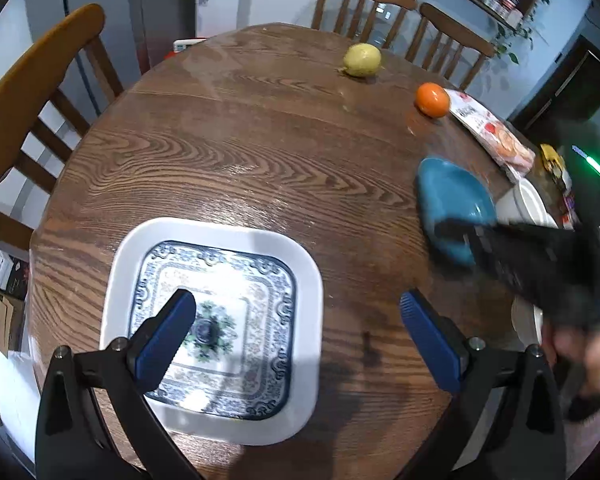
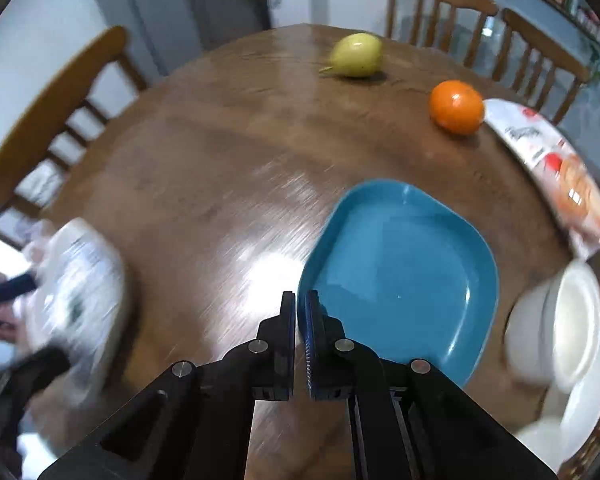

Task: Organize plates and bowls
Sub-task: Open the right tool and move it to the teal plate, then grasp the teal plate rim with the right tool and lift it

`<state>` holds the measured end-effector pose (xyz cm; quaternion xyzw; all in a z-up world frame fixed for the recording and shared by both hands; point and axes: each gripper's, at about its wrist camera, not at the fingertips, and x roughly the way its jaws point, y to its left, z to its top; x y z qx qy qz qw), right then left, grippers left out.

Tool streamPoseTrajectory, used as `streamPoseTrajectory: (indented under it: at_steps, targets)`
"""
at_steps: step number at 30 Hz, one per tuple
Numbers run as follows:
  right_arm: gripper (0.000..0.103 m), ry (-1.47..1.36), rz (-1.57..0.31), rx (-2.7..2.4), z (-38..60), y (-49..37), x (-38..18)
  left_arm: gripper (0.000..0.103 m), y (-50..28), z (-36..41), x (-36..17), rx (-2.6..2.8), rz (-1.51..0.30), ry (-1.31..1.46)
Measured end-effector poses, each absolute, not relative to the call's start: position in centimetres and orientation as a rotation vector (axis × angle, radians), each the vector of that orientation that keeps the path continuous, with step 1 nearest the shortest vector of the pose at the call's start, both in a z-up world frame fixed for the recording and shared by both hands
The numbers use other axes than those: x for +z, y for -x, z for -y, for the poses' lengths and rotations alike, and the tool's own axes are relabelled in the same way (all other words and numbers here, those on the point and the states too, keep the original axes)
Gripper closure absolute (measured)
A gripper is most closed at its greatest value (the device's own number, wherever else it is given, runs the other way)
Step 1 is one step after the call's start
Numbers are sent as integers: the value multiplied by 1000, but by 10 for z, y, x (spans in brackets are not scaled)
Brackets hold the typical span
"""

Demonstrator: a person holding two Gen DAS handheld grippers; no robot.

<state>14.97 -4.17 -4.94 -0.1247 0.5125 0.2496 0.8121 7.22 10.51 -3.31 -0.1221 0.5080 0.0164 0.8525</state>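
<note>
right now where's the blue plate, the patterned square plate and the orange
blue plate (image 2: 404, 272): right wrist view, on its flat centre
patterned square plate (image 1: 236, 280): left wrist view, on its decorated inner field
orange (image 2: 456, 107): right wrist view, on the middle of its peel

A square white plate (image 1: 212, 328) with a blue patterned centre lies flat near the table's (image 1: 260, 152) near-left edge. A teal plate (image 2: 400, 276) with rounded corners sits tilted, right of centre. White bowls (image 2: 568, 320) are stacked leaning at the right edge, blurred.
</note>
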Motion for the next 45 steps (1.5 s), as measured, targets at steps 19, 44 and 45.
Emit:
streamPoseTrajectory:
  at_steps: [19, 44, 45]
  targets:
    - [72, 27, -1056, 546, 121, -26, -35, 1, -93, -46, -36, -94, -1079, 148]
    - [47, 224, -1154, 337, 115, -167, -72, 59, -156, -8, -79, -123, -1179, 67]
    - [47, 240, -1158, 341, 113, -169, -75, 66, -158, -8, -80, -130, -1183, 73]
